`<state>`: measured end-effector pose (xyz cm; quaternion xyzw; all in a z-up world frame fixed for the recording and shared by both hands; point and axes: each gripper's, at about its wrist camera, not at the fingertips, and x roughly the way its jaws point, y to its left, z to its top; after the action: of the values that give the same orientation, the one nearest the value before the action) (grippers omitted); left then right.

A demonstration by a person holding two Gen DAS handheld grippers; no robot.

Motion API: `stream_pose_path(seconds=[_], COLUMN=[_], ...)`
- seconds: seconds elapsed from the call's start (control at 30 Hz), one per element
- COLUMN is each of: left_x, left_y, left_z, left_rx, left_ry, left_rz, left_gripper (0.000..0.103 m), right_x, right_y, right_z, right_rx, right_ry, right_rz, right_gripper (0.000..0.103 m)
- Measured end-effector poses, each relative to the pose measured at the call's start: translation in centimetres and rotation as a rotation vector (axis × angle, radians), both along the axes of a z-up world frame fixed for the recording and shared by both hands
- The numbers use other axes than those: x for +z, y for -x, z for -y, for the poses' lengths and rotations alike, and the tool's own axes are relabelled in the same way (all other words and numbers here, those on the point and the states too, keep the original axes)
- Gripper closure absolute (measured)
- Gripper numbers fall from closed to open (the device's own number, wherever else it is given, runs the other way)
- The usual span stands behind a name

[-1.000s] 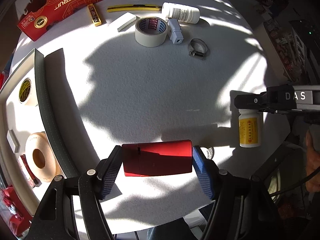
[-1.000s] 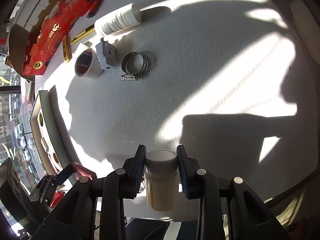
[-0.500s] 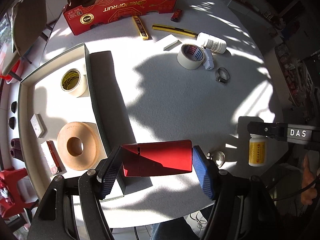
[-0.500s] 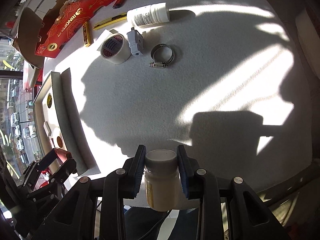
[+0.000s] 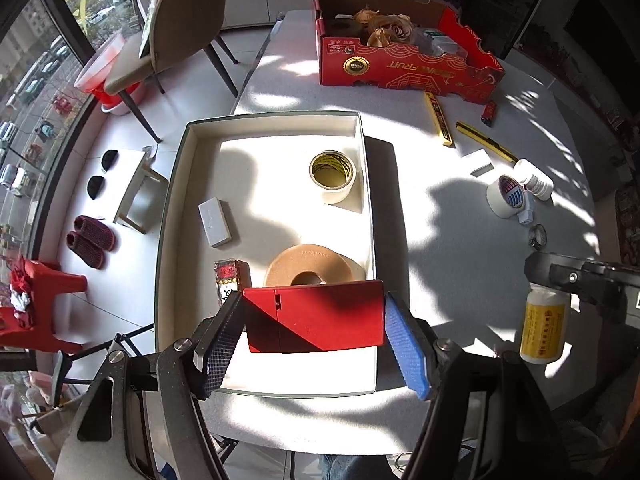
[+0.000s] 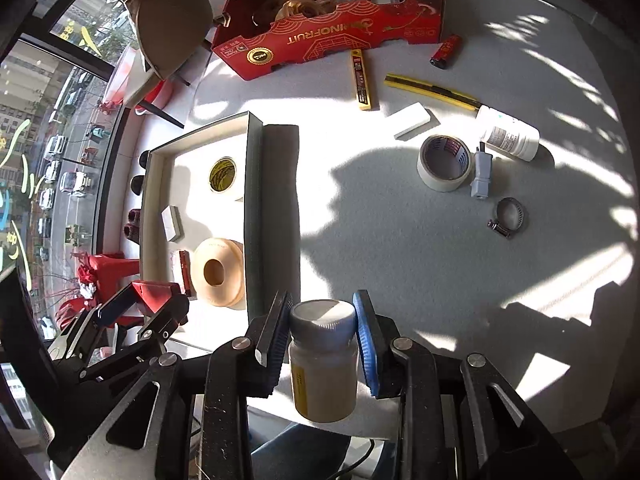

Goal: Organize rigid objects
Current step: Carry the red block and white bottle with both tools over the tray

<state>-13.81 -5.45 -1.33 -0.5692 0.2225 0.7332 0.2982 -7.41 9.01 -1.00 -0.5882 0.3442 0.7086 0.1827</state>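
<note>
left gripper (image 5: 314, 334) clamped on red box (image 5: 312, 318), pads at its two short ends, held above tray (image 5: 168, 216) near edge | right gripper (image 6: 322, 334) clamped on bottle (image 6: 323, 364) cap, held above table (image 6: 400, 240) beside tray

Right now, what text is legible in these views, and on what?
"RINOFRUIT": side of the red cardboard box, printed upside down in the right wrist view.
Gold seal on that box: too small.
Yellow label on the small bottle in the right gripper: characters unreadable.
White bottle, tape roll print: blurred.
</note>
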Motion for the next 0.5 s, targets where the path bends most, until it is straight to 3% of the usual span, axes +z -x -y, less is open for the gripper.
stream_pose_path(seconds=[0.27,0.5], left_x=[0.6,0.7], left_y=[3.5,4.9], left_z=[5.0,7.1], left_rx=[0.187,0.268], left_ry=[0.009,0.003], left_rz=[-0.027,-0.025], left_gripper=[0.030,0.030], right_x=[1.9,2.4], right_y=[6.9,9.7], right_z=[4.9,7.4], right_rx=[0.177,0.267], right_ry=[-0.023,-0.040], right_rz=[-0.060,-0.064], right_gripper=[0.070,0.070])
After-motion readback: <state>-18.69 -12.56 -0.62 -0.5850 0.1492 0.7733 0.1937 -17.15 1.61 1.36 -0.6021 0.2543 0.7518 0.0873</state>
